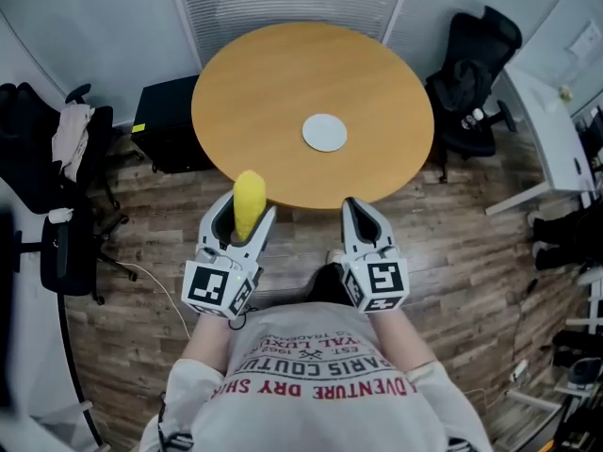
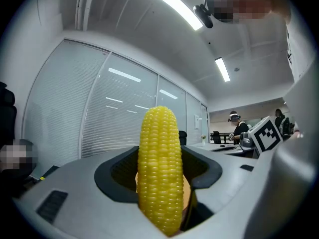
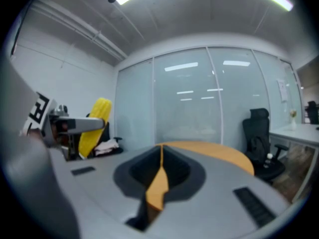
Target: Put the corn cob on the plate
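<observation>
A yellow corn cob (image 1: 249, 203) stands upright between the jaws of my left gripper (image 1: 241, 222), which is shut on it just in front of the table's near edge. In the left gripper view the corn cob (image 2: 160, 168) fills the middle, pointing up. A small white plate (image 1: 324, 132) lies near the middle of the round wooden table (image 1: 254, 102). My right gripper (image 1: 363, 222) hovers beside the left one, jaws shut with nothing in them. From the right gripper view, the corn cob (image 3: 94, 125) shows at the left and the table (image 3: 219, 151) beyond the jaws.
Black office chairs stand left (image 1: 42, 149) and right (image 1: 476, 73) of the table. A black box (image 1: 165, 121) sits on the floor at the table's left. A white desk (image 1: 556, 135) runs along the right side. Wooden floor lies below me.
</observation>
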The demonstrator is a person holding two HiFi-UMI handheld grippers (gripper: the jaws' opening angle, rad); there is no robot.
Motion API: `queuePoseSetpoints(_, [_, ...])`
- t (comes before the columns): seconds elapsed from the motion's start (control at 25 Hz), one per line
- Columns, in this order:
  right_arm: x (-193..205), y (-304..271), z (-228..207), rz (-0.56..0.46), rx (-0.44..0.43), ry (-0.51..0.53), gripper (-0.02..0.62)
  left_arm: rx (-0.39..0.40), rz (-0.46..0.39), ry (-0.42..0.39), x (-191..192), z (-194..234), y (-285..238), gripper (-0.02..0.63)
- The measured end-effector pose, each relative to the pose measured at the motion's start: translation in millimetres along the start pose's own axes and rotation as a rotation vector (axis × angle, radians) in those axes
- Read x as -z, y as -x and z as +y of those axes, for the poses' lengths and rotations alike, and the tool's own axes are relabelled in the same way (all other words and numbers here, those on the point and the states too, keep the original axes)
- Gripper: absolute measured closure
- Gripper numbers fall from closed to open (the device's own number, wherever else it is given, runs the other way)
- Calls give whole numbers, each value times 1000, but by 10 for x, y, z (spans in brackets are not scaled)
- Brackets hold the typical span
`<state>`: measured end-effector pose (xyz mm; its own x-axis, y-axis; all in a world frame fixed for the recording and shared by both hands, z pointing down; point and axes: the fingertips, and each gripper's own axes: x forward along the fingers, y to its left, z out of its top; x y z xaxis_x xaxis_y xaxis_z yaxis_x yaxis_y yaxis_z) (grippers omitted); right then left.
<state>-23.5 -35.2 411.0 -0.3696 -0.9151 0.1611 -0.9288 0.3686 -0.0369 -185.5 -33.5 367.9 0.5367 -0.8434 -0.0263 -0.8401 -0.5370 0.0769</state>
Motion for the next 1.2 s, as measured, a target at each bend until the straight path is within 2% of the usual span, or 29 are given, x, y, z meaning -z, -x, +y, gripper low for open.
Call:
queuePoseSetpoints(0.32, [-170, -804, -963, 18, -124, 14, 565, -119, 22, -14, 55, 17, -1165, 328])
queuePoseSetpoints(0.68, [-211, -1519, -1989, 2, -196, 42, 565, -196, 96, -14, 482, -60, -2324, 328])
queuePoseSetpoints(0.96, [-66, -1885, -2301, 21, -214, -14, 565, -189, 184, -14, 915, 90, -2830, 328])
queuePoseSetpoints(1.2, [50, -2234, -2464, 56, -173, -16, 565, -149, 277, 14, 1391, 271, -3163, 328])
